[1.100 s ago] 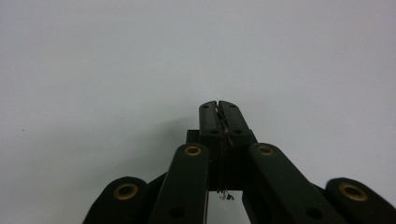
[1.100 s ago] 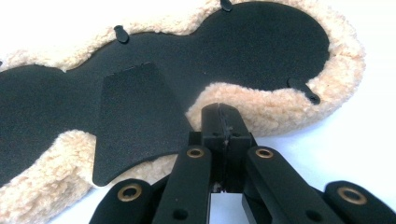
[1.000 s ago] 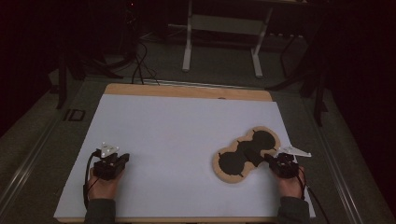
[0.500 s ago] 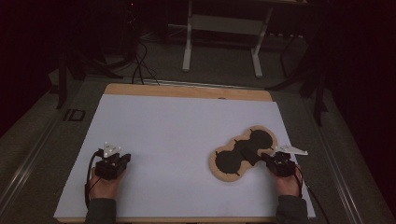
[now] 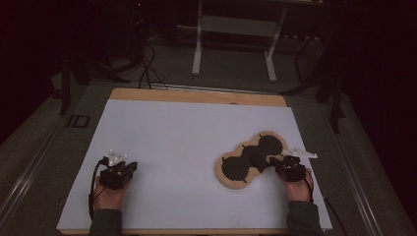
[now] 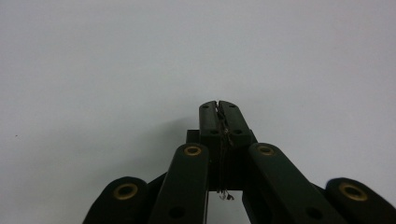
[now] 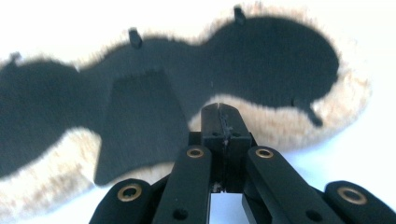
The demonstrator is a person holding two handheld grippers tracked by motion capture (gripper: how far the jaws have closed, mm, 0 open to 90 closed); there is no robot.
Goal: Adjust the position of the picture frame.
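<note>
- Dim room beyond, with metal stand legs [image 5: 233,46] and cables [image 5: 147,73] on a dark floor.
- White sheet [image 5: 187,147] spread over a wooden table [image 5: 196,96], wood bare along the far edge.
- Left gripper [image 5: 129,168] held low at the near left of the sheet in a person's left hand [image 5: 109,194], grey plate on top, cable looping behind.
- Seen in the left gripper view: left gripper's jaws pressed fully together [image 6: 218,105], nothing between them, plain white sheet ahead.
- Right gripper [image 5: 273,162] held at the near right in the right hand [image 5: 297,189], pointing toward the middle of the table.
- Wooden board [image 5: 251,160] lying flat on the sheet right of centre, shaped like three joined rounds, dark on top with a pale tan rim, set on a slant from near left to far right.
- Right gripper's tips at the board's near right edge, about level with its narrow waist; touching or just short, could not be told.
- Seen in the right gripper view: right gripper's jaws closed tight [image 7: 219,108], empty, with the board [image 7: 289,126] directly ahead, its pale rim just past the tips and small dark notches along its far edge.
- Both grippers well apart, one at each side of the sheet.
</note>
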